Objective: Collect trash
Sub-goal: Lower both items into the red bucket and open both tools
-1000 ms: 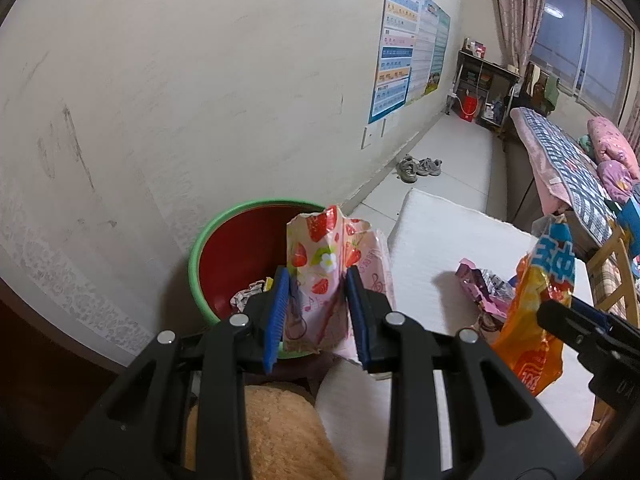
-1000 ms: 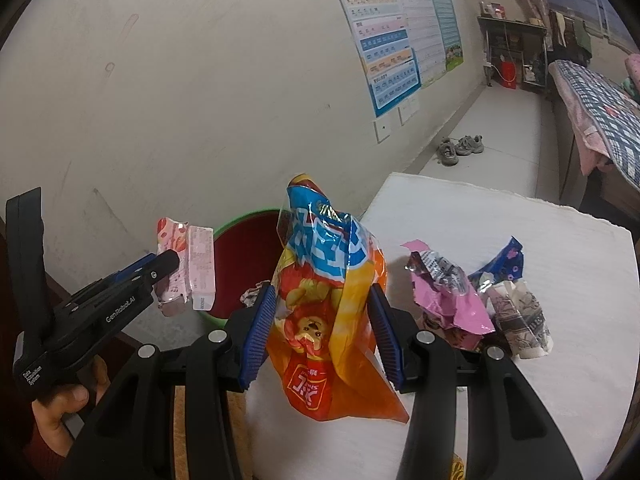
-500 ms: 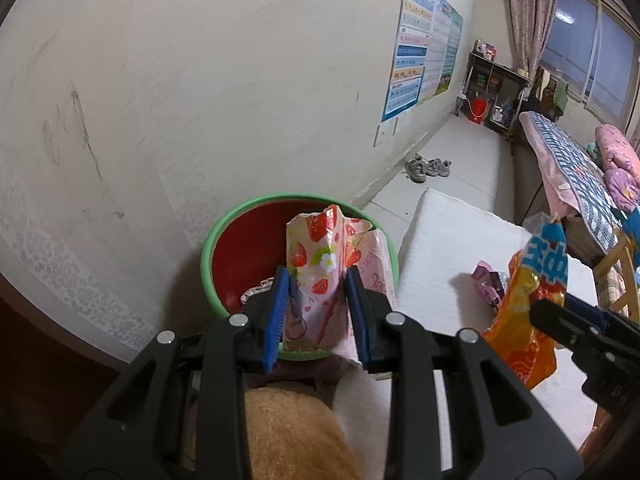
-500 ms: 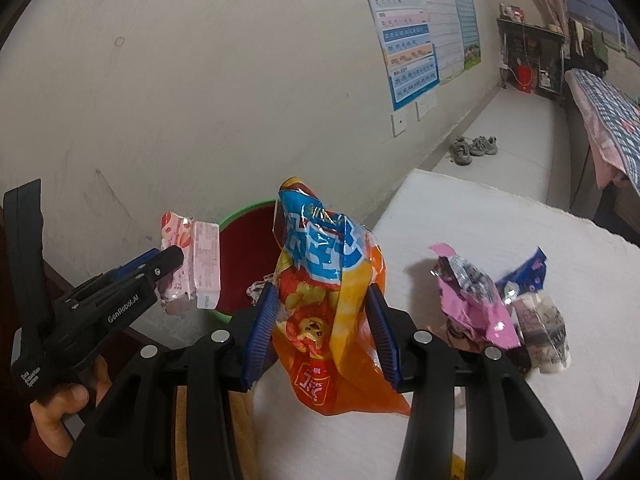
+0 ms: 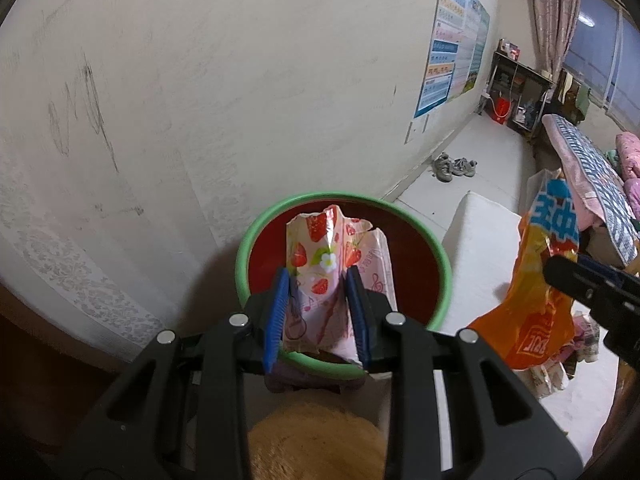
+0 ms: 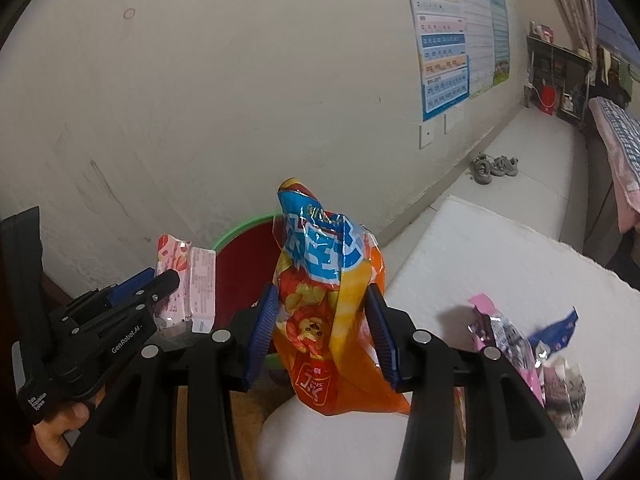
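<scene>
Your left tool (image 5: 318,312) is clamped narrow on the strawberry wrapper (image 5: 328,264), held upright over the green-rimmed bin (image 5: 443,264) so that letting go should drop it inside. Your right tool (image 6: 322,330) grips the orange chip bag (image 6: 328,304) by its middle, over the near left corner of the white mattress (image 6: 500,264), beside the bin and likely next to go in. More wrappers (image 6: 516,344) lie on the mattress to the right, not yet collected.

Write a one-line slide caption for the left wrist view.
Left tool holds a strawberry-print wrapper over the green-rimmed red basin.
</scene>
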Tool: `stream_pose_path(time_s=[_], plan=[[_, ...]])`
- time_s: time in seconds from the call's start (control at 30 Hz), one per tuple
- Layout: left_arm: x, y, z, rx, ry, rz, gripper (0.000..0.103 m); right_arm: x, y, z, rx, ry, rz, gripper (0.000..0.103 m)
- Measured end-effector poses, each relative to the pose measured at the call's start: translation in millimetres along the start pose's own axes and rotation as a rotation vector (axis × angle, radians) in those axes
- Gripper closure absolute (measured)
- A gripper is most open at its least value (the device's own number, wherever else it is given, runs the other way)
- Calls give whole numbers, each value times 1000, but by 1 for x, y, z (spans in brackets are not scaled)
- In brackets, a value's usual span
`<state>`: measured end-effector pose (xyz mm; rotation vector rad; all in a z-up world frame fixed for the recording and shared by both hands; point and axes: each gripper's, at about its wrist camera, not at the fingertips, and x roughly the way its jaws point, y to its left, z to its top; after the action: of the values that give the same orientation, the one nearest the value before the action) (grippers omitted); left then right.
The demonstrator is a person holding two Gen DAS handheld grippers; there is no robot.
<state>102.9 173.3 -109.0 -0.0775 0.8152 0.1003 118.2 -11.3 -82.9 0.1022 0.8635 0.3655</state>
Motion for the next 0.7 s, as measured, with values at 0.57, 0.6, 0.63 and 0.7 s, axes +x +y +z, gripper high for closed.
stream_pose_path(time_s=[0.57,0.6,0.63,0.7], plan=[[62,22,6,-77,108,-22,72,52,12,25,-23,26,28,57],[64,22,7,-77,112,-23,72,52,12,27,-18,20,30,56],[66,22,7,-77,112,-16,66,54,12,29,-10,15,33,50],[68,23,8,-80,108,-8,55,55,10,33,1,8,38,48]])
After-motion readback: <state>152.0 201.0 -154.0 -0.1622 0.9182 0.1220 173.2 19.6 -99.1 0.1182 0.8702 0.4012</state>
